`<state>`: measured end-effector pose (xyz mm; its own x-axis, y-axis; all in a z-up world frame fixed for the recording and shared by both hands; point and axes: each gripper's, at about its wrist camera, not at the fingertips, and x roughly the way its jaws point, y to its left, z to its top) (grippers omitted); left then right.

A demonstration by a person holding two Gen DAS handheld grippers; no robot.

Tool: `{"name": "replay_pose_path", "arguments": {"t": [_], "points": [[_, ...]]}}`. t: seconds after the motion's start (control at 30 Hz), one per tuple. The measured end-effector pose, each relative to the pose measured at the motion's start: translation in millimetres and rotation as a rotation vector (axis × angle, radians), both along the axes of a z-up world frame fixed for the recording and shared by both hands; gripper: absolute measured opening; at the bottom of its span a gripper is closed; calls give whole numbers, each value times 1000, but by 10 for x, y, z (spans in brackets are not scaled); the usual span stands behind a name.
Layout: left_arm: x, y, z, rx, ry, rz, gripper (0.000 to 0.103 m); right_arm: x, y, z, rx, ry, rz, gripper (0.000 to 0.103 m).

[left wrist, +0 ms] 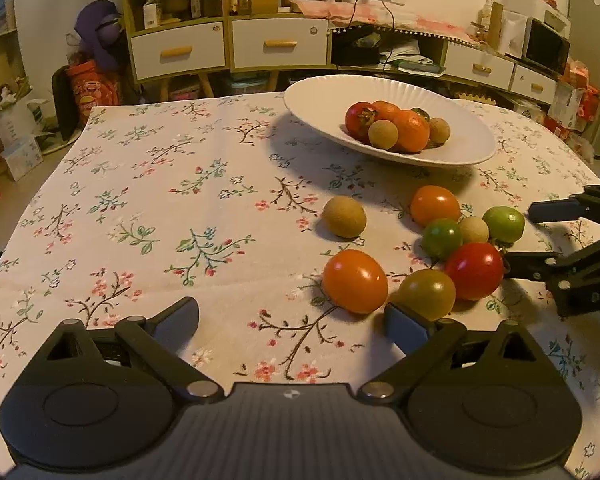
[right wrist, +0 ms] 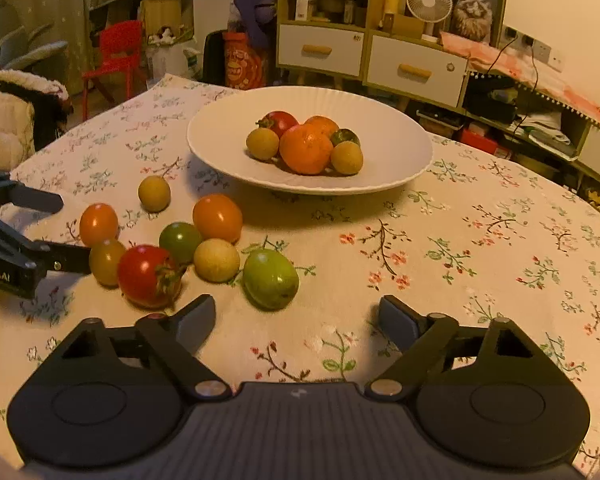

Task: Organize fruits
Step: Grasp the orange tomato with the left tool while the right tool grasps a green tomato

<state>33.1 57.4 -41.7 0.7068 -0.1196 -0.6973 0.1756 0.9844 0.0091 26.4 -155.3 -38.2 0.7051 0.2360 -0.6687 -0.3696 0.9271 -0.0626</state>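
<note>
Glossy cherry tomatoes in red [right wrist: 150,276], orange [right wrist: 217,218] and green [right wrist: 271,279], mixed with matte tan longans [right wrist: 216,260], lie clustered on a table [right wrist: 480,248] covered in floral cloth. Just beyond them, a white ribbed plate [right wrist: 380,140] holds a small heap of the same fruits. The left tongs [left wrist: 292,320] and right tongs [right wrist: 296,318] hover over the cloth near the cluster, both spread wide with nothing between their fingers.
</note>
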Motion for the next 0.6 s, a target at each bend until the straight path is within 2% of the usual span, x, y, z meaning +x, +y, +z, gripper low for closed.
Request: {"name": "replay_pose_path", "arguments": {"t": [0.07,0.37,0.43,0.6], "points": [[-4,-10,6,-1,-6,-7,95,-8,10,11,3,-8,15,78],[4,-82,35,-17,-19,-44,72,-33,68,65,14,-21,63,51],[-2,-91,39,-18,-23,-48,68,-25,69,77,20,-17,73,41],[-6,-109,46,-23,-29,-61,55,-27,94,104,29,-14,91,26]]}}
